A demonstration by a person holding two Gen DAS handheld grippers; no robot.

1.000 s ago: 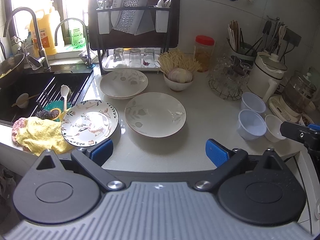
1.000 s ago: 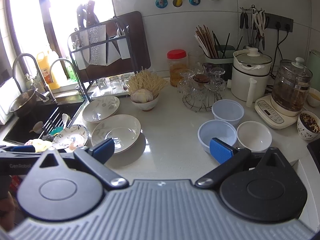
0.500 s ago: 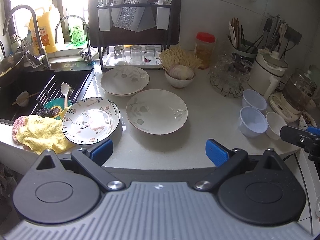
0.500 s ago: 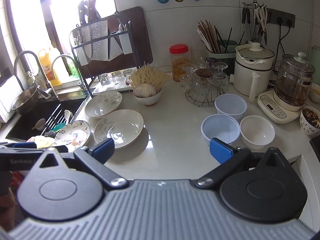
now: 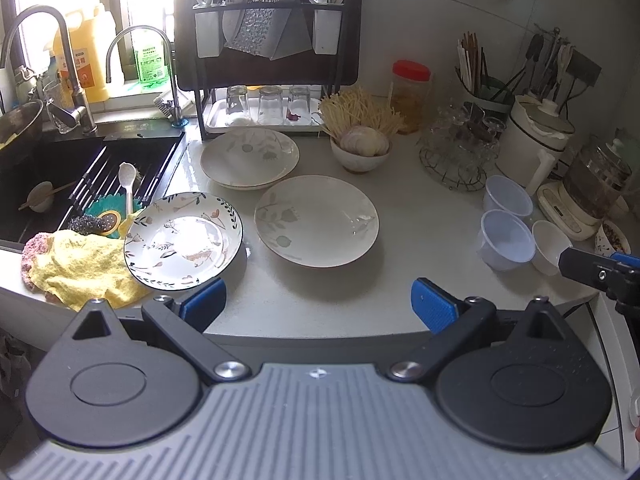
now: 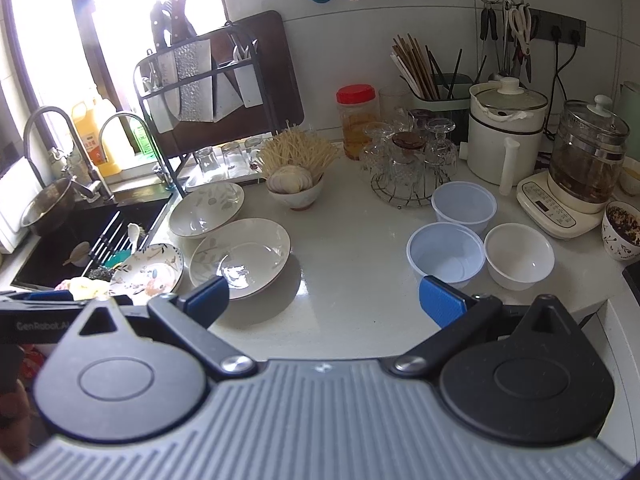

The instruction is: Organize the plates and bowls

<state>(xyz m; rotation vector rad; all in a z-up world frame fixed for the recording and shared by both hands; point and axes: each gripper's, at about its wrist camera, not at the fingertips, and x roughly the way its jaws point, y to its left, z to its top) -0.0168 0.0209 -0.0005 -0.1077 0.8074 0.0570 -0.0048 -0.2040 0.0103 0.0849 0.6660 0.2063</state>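
left view only: cloth (image 5: 76, 266) | right view only: seed bowl (image 6: 623, 230) | left gripper (image 5: 318, 300), right gripper (image 6: 323, 300) level over counter (image 6: 352, 280), jaws apart, empty

Home kitchen: sink (image 5: 60, 176), dish rack (image 5: 268, 40).

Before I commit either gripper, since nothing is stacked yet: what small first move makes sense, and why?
Probably ease the left gripper forward toward the near plain plate. Both grippers are open and empty, this plate lies straight ahead between the left fingers, apart from the floral plate, while the right gripper faces bare counter.
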